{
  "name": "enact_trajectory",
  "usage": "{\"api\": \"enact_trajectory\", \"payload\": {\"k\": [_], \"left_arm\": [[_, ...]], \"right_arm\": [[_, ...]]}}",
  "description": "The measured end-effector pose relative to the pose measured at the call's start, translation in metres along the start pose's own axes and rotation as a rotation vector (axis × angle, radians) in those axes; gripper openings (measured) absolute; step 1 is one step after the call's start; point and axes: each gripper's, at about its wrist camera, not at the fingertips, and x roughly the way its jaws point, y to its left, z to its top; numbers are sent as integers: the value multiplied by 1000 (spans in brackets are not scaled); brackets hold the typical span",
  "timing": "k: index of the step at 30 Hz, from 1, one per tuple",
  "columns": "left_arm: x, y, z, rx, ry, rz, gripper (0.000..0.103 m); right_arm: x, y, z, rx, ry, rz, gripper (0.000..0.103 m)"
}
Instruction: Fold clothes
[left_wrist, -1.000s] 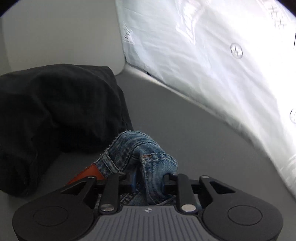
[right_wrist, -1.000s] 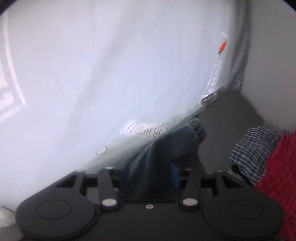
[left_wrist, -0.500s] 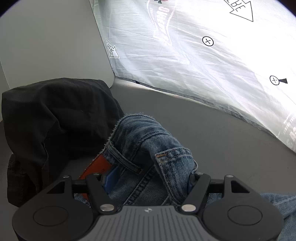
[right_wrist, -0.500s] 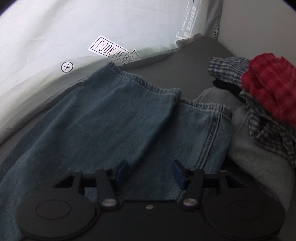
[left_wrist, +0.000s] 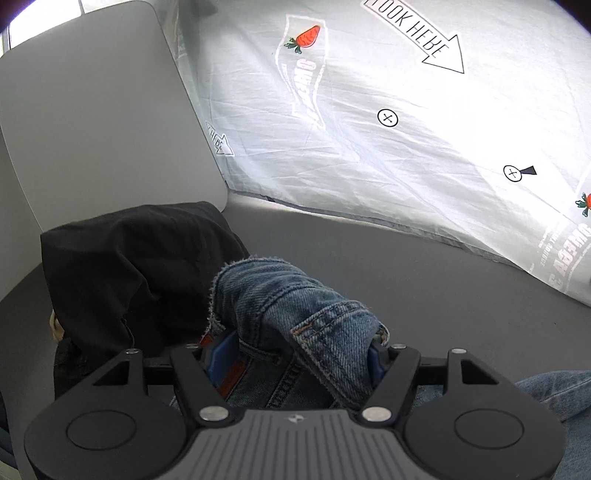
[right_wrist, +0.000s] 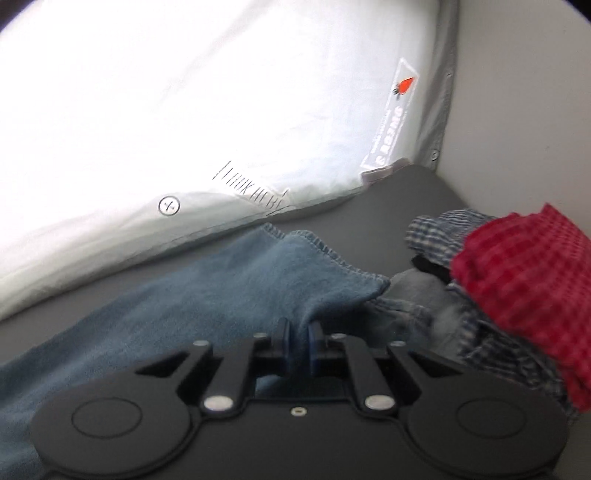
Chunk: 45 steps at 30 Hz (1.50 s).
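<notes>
A pair of blue jeans lies on the grey surface. Its bunched waistband, with an orange label, sits between the spread fingers of my left gripper, which stands open around the denim. In the right wrist view the jeans leg stretches away to its hem near the white sheet. There my right gripper is shut, pinching a fold of the leg fabric between its blue pads.
A black garment is heaped left of the waistband, against a white panel. A white printed sheet rises behind. On the right lie a red checked garment, a blue plaid one and a grey one.
My left gripper's fingers have spread wider around the waistband. My right gripper, open over the flat jeans leg half a second ago, has shut on a fold of it.
</notes>
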Motion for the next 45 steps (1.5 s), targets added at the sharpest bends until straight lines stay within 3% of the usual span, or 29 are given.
{"api": "enact_trajectory", "payload": {"k": [3,7,10,15,16,18,21,25,27,31,35,39,41,43,45], "left_arm": [[-6,5,-1,10,4,-20,69],[-6,17,-2,-44,42,-48,71],[-5,28,1,-90,69,-72,72],[-7,37,6,-139,90,-128,73],[-6,38,8,-151,96,-146,73],[-1,41,14,-176,100,-164,73],[6,46,27,-215,90,-150,73],[15,52,44,-266,77,-133,74],[20,55,52,-288,72,-124,83],[23,60,16,-208,120,-112,85],[27,66,-19,-127,167,-101,85],[30,71,-54,-47,214,-89,85],[32,73,-72,-7,237,-83,85],[36,83,-84,-6,263,-92,85],[39,97,-87,-41,288,-114,85]], "right_arm": [[-2,-24,-23,39,72,-45,10],[16,-50,-52,148,190,-31,17],[11,-63,-55,229,192,-29,41],[25,-73,-61,324,228,52,53],[28,-70,-62,317,227,57,62],[31,-61,-61,283,206,59,69],[33,-43,-56,196,184,86,20],[26,-32,-46,138,182,32,21],[15,-28,-46,86,168,-25,35],[-31,-14,-60,-36,112,-43,39],[-93,32,-93,-222,99,94,42],[-159,95,-135,-300,207,476,54],[-191,131,-160,-342,280,661,54],[-222,169,-185,-435,312,786,55],[-248,202,-208,-550,300,851,57]]}}
